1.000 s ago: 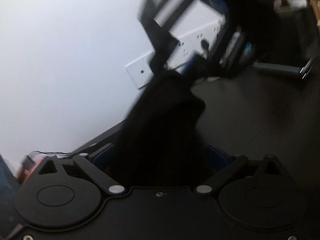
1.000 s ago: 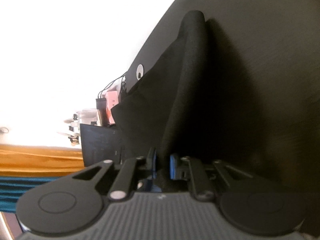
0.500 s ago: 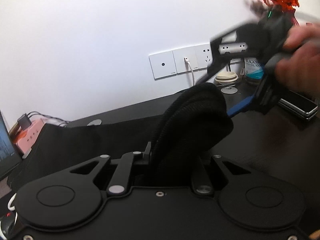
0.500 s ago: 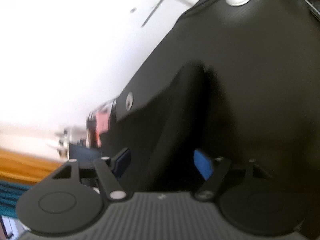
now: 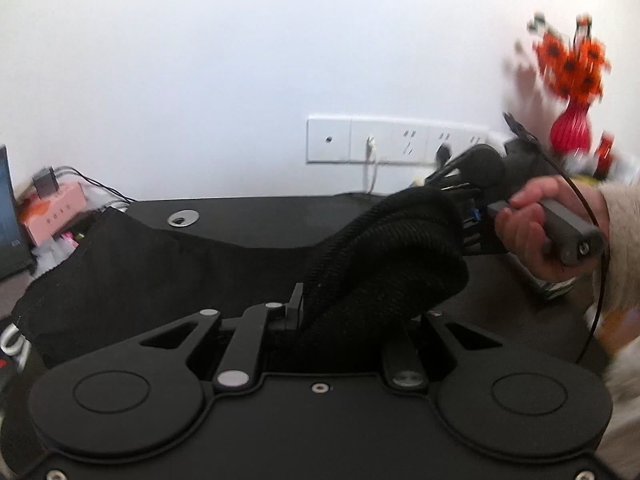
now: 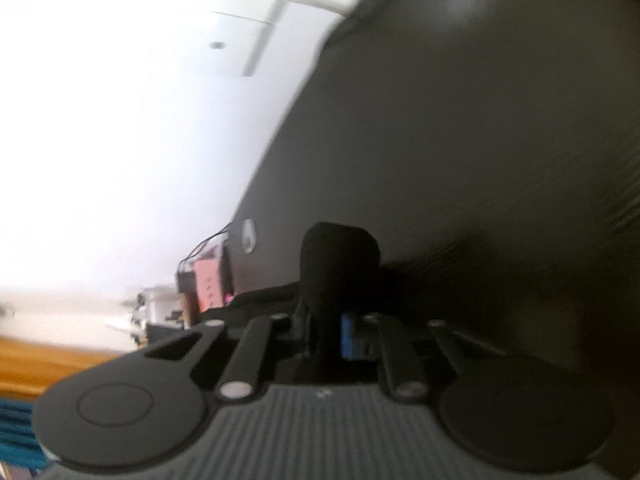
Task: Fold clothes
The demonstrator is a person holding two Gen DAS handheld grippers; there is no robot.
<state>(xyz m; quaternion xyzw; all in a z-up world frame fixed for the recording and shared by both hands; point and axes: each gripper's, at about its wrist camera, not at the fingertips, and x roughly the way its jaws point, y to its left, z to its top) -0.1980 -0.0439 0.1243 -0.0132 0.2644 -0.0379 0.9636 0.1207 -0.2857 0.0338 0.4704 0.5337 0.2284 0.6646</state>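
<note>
The black knit garment (image 5: pixel 384 256) stretches between both tools, its bunched length running from the left tool (image 5: pixel 344 320) toward two o'clock, the rest trailing flat toward nine o'clock across the dark surface (image 5: pixel 260 220). The left tool is clamped on a thick fold. The right tool (image 6: pixel 332 336) pinches another fold. The red vase (image 5: pixel 570 132) holds orange flowers (image 5: pixel 572 64).

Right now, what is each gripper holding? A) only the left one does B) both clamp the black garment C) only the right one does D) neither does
B: the left gripper has its jaws closed on a thick fold of the black garment, and the right gripper pinches another bunch of it.
</note>
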